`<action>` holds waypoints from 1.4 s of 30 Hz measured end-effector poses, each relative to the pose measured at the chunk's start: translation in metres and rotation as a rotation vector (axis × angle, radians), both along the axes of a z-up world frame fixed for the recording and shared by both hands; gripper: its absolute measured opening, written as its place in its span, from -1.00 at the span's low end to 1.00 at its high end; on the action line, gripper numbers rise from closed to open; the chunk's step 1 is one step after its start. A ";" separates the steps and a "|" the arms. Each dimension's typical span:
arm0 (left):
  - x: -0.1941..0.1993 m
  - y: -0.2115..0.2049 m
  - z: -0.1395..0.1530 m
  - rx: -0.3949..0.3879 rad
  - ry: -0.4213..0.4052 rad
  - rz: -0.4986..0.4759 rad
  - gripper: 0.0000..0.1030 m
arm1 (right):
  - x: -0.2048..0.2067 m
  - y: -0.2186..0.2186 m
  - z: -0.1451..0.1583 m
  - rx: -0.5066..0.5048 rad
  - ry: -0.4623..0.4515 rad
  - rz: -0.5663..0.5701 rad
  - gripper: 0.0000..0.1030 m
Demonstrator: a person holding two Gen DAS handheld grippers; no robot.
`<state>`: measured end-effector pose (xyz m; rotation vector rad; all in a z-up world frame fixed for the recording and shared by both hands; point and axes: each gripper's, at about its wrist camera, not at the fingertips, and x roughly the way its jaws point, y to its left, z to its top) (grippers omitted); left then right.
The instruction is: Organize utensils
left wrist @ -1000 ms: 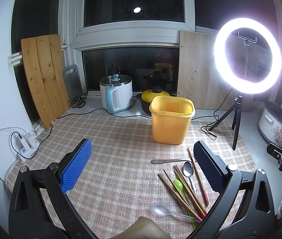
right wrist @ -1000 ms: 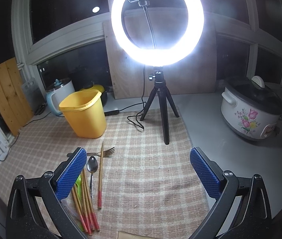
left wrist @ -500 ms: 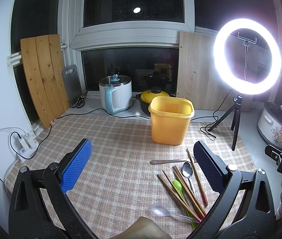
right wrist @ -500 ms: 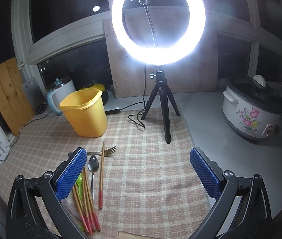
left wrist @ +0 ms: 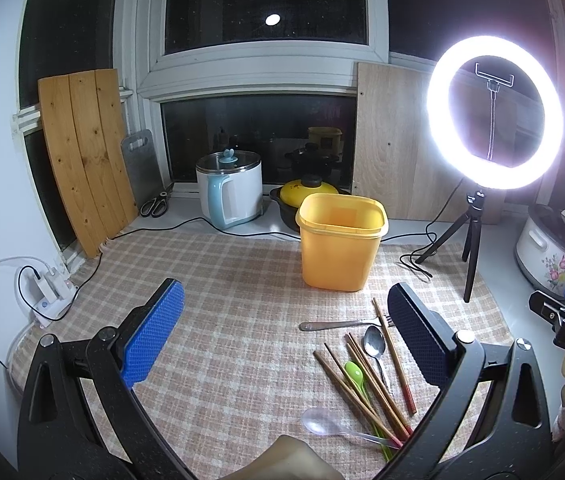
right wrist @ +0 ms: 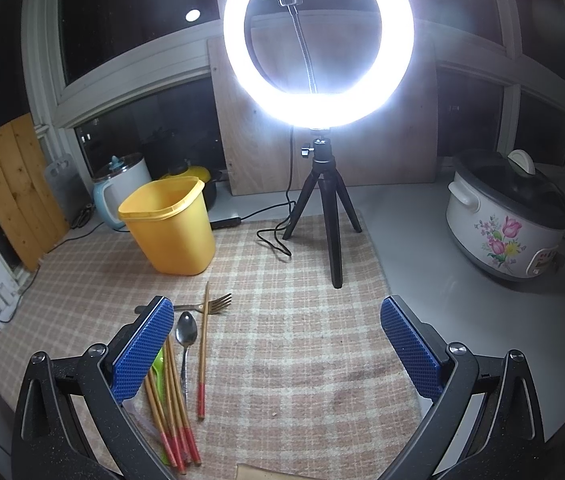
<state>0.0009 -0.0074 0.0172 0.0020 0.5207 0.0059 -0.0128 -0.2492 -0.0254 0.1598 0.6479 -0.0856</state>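
Utensils lie loose on the checked mat: several wooden chopsticks with red ends (left wrist: 378, 390) (right wrist: 170, 400), a metal spoon (left wrist: 374, 342) (right wrist: 185, 336), a metal fork (left wrist: 334, 325) (right wrist: 214, 303), a green plastic spoon (left wrist: 356, 376) and a clear plastic spoon (left wrist: 316, 426). An empty yellow plastic bin (left wrist: 340, 242) (right wrist: 170, 226) stands upright behind them. My left gripper (left wrist: 282, 344) hovers open to the left of the pile, holding nothing. My right gripper (right wrist: 276, 350) is open too, its left finger above the chopsticks.
A ring light on a black tripod (right wrist: 328, 208) (left wrist: 470, 248) stands on the mat's right side, its cable trailing. A flowered rice cooker (right wrist: 510, 220), a white kettle (left wrist: 230, 190), a yellow-lidded pot (left wrist: 306, 194), scissors (left wrist: 156, 204), wooden boards (left wrist: 82, 156) and a power strip (left wrist: 48, 290) line the edges.
Both views have drifted only slightly; the right gripper has edged a little to the left. The utensils have not moved and both grippers stay open.
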 end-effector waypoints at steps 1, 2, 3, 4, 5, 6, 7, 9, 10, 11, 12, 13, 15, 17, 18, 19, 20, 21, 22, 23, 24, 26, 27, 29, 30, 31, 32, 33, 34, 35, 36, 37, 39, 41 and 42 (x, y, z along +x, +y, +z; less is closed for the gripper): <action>0.001 -0.002 0.000 0.001 0.001 -0.001 1.00 | 0.001 -0.001 -0.001 0.001 0.001 -0.002 0.99; 0.003 -0.003 0.001 0.001 0.004 -0.003 1.00 | 0.001 -0.001 -0.001 0.002 0.002 -0.004 0.99; 0.005 -0.004 0.000 0.001 0.006 -0.005 1.00 | 0.001 -0.001 -0.001 0.003 0.004 -0.005 0.99; 0.005 -0.004 0.000 0.000 0.008 -0.006 1.00 | 0.001 -0.002 -0.002 0.003 0.004 -0.007 0.99; 0.006 -0.003 -0.001 -0.002 0.009 -0.007 1.00 | 0.001 -0.002 -0.002 0.004 0.006 -0.008 0.99; 0.006 -0.002 -0.001 -0.003 0.010 -0.009 1.00 | 0.001 -0.002 -0.002 0.003 0.007 -0.009 0.99; 0.005 -0.003 -0.001 -0.003 0.010 -0.010 1.00 | 0.001 -0.002 -0.002 0.001 0.008 -0.009 0.99; 0.006 -0.002 -0.001 -0.005 0.010 -0.008 1.00 | 0.001 -0.001 -0.001 -0.005 0.011 -0.009 0.99; 0.006 -0.003 -0.001 -0.006 0.010 -0.009 1.00 | 0.000 -0.001 0.000 -0.008 0.010 -0.010 0.99; 0.005 -0.003 -0.002 -0.007 0.011 -0.011 1.00 | -0.001 0.000 0.000 -0.012 0.009 -0.011 0.99; 0.005 -0.003 -0.003 -0.007 0.011 -0.012 1.00 | -0.001 0.000 0.001 -0.015 0.008 -0.013 0.99; 0.005 -0.005 -0.004 -0.006 0.013 -0.013 1.00 | -0.002 0.000 0.001 -0.016 0.009 -0.014 0.99; 0.004 -0.005 -0.006 -0.008 0.019 -0.014 1.00 | -0.003 0.000 0.002 -0.019 0.010 -0.015 0.99; 0.002 -0.007 -0.007 -0.007 0.023 -0.017 1.00 | -0.003 0.001 0.003 -0.023 0.011 -0.016 0.99; 0.001 -0.005 -0.008 -0.007 0.024 -0.018 1.00 | -0.004 0.001 0.003 -0.025 0.012 -0.018 0.99; 0.001 -0.006 -0.008 -0.006 0.026 -0.020 1.00 | -0.004 0.001 0.002 -0.026 0.014 -0.018 0.99; 0.000 -0.004 -0.009 -0.008 0.028 -0.023 1.00 | -0.004 0.001 0.002 -0.027 0.016 -0.018 0.99; -0.001 -0.005 -0.009 -0.008 0.030 -0.024 1.00 | -0.004 0.001 0.002 -0.027 0.018 -0.019 0.99; -0.002 -0.004 -0.010 -0.008 0.032 -0.024 1.00 | -0.005 0.001 0.002 -0.027 0.019 -0.020 0.99; -0.002 -0.004 -0.010 -0.008 0.034 -0.024 1.00 | -0.005 0.001 0.002 -0.029 0.021 -0.022 0.99; -0.003 -0.003 -0.010 -0.008 0.035 -0.023 1.00 | -0.005 0.001 0.002 -0.031 0.023 -0.024 0.99; -0.004 -0.002 -0.011 -0.010 0.037 -0.021 1.00 | -0.006 0.001 0.002 -0.032 0.025 -0.024 0.99; -0.004 -0.002 -0.011 -0.011 0.037 -0.020 1.00 | -0.006 0.001 0.002 -0.032 0.025 -0.024 0.99; -0.005 -0.001 -0.011 -0.013 0.038 -0.017 1.00 | -0.007 0.001 0.003 -0.033 0.024 -0.024 0.99; -0.006 0.000 -0.011 -0.014 0.038 -0.016 1.00 | -0.007 0.001 0.003 -0.034 0.024 -0.024 0.99; -0.007 0.000 -0.011 -0.015 0.038 -0.015 1.00 | -0.007 0.001 0.003 -0.034 0.023 -0.023 0.99; -0.007 0.001 -0.011 -0.014 0.038 -0.013 1.00 | -0.007 0.001 0.003 -0.034 0.023 -0.022 0.99; -0.007 0.001 -0.011 -0.014 0.039 -0.014 1.00 | -0.007 0.001 0.003 -0.035 0.023 -0.022 0.99; -0.007 0.002 -0.011 -0.015 0.040 -0.013 1.00 | -0.007 0.001 0.003 -0.035 0.024 -0.021 0.99; -0.007 0.003 -0.011 -0.016 0.041 -0.011 1.00 | -0.007 0.001 0.004 -0.036 0.024 -0.020 0.99; -0.007 0.003 -0.012 -0.014 0.042 -0.012 1.00 | -0.007 0.001 0.004 -0.038 0.023 -0.019 0.99; -0.007 0.003 -0.012 -0.014 0.042 -0.012 1.00 | -0.007 0.002 0.004 -0.040 0.023 -0.019 0.99; -0.007 0.004 -0.012 -0.013 0.040 -0.012 1.00 | -0.007 0.002 0.004 -0.039 0.022 -0.020 0.99; -0.006 0.004 -0.012 -0.014 0.040 -0.013 1.00 | -0.007 0.002 0.004 -0.039 0.022 -0.020 0.99; -0.006 0.004 -0.012 -0.013 0.040 -0.012 1.00 | -0.007 0.002 0.004 -0.038 0.023 -0.021 0.99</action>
